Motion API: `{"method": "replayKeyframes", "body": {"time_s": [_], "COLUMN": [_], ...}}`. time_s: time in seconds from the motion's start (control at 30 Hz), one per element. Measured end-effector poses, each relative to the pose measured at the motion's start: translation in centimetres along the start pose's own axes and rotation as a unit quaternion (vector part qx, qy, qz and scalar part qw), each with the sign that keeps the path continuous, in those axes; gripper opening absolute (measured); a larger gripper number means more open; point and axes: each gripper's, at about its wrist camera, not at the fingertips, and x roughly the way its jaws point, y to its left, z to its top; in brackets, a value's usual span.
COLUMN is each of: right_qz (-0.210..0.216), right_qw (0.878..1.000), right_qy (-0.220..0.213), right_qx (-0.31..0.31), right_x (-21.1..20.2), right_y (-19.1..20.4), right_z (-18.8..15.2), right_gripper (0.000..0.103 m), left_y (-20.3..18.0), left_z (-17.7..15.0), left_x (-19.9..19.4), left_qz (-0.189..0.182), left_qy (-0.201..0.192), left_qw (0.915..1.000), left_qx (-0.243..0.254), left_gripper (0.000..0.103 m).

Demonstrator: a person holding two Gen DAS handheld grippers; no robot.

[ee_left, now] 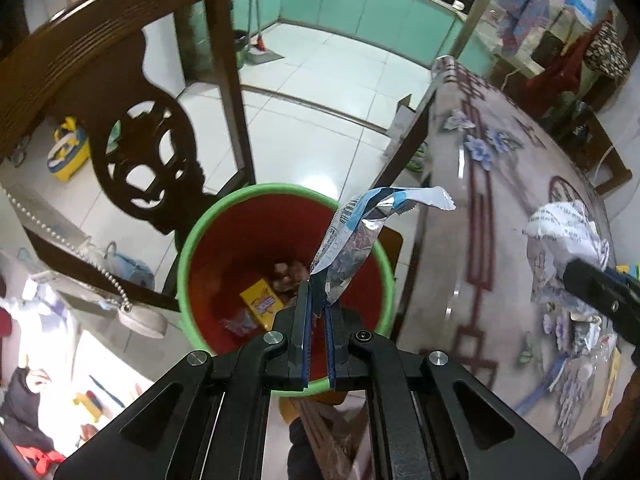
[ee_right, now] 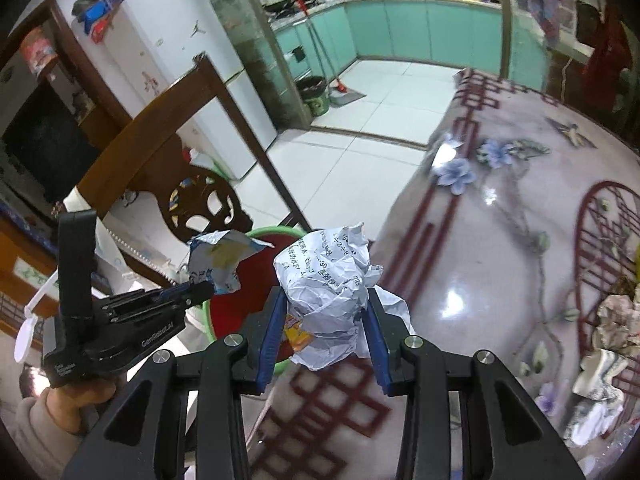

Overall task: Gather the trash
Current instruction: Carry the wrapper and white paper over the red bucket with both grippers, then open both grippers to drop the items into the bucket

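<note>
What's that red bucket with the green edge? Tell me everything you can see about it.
The bin is a round, plastic-looking container, red inside with a bright green rim, standing upright and open beside the table, in front of a carved wooden chair. Inside lie a yellow packet and other scraps. The left tool hovers over its opening, shut on a torn foil wrapper. Nothing visibly touches the rim.
</note>
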Motion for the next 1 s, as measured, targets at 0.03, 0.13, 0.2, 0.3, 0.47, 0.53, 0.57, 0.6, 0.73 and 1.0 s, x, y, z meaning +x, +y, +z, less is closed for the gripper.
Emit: {"method": "replayKeyframes", "body": {"time_s": [0.03,0.13,0.2,0.3,0.47,0.53,0.57,0.6,0.73,1.0], "right_qz": [0.002,0.005,0.005,0.007,0.009,0.01,0.012,0.013,0.015,0.013], "right_qw": [1.0,1.0,1.0,0.999,0.999,0.999,0.999,0.999,0.999,0.999], "right_qy": [0.004,0.019,0.025,0.031,0.035,0.036,0.037,0.035,0.027,0.018], "right_qx": [-0.002,-0.01,-0.014,-0.021,-0.027,-0.029,-0.029,-0.028,-0.027,-0.035], "right_x": [0.4,1.9,2.6,3.6,4.5,4.9,5.0,5.1,5.0,4.5], "right_y": [0.3,1.3,1.8,2.5,3.4,3.7,3.8,3.9,4.0,4.3], "right_z": [0.1,0.2,0.3,0.6,1.2,1.4,1.5,1.6,2.0,2.6], "right_gripper": [0.036,0.036,0.036,0.036,0.036,0.036,0.036,0.037,0.039,0.039], "left_y": [0.4,1.4,1.8,2.3,2.8,3.0,3.1,3.2,3.4,3.5], "left_z": [0.0,0.1,0.3,0.6,1.1,1.3,1.4,1.5,1.9,2.5], "left_x": [0.1,0.7,1.0,1.4,1.8,1.8,1.9,1.9,2.0,2.3], "left_qz": [0.001,0.002,0.002,0.001,-0.001,-0.001,-0.002,-0.002,-0.003,-0.004], "left_qy": [0.002,0.009,0.012,0.017,0.02,0.019,0.018,0.018,0.016,0.015], "left_qw": [1.0,0.9999,0.9998,0.9997,0.9997,0.9997,0.9997,0.9997,0.9997,0.9997], "left_qx": [-0.003,-0.009,-0.012,-0.015,-0.012,-0.013,-0.015,-0.016,-0.017,-0.019], "left_gripper": [0.005,0.005,0.005,0.005,0.005,0.005,0.005,0.005,0.005,0.007]}}
